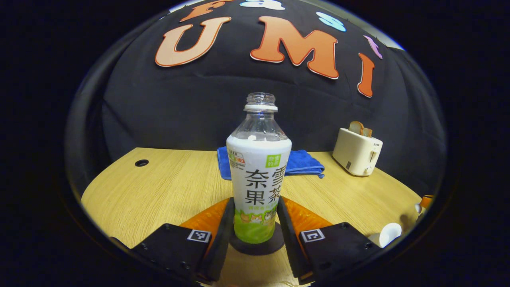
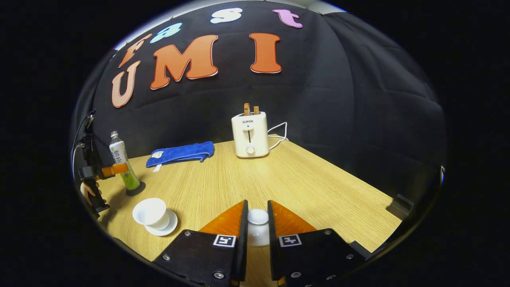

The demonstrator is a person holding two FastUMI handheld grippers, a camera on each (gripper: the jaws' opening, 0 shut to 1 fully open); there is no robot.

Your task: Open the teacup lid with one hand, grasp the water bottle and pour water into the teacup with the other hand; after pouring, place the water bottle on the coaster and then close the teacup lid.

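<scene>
In the left gripper view, the left claw pinches the bottle low on its body, one black finger pressed to each side. The bottle stands upright on a dark round coaster on the wooden counter. It is clear plastic with no cap, a white ring below the open neck, and a wrap label that is white above and green at the bottom, printed with dark characters and small cartoon animals. Behind it lies a folded blue cloth, and farther right a cream toaster holds two slices of bread. At the lower right edge the white cup shows in part. In the right gripper view, the right claw holds the white lid between its two fingers, knob uppermost, above the counter. To the left, the open cup sits on its white saucer, with no lid on it. Beyond the cup stands the bottle on the coaster, gripped by the left claw, with a hand on its handle at the far left. Farther back lie the blue cloth and the toaster, its white cord trailing to the right near the black wall.
</scene>
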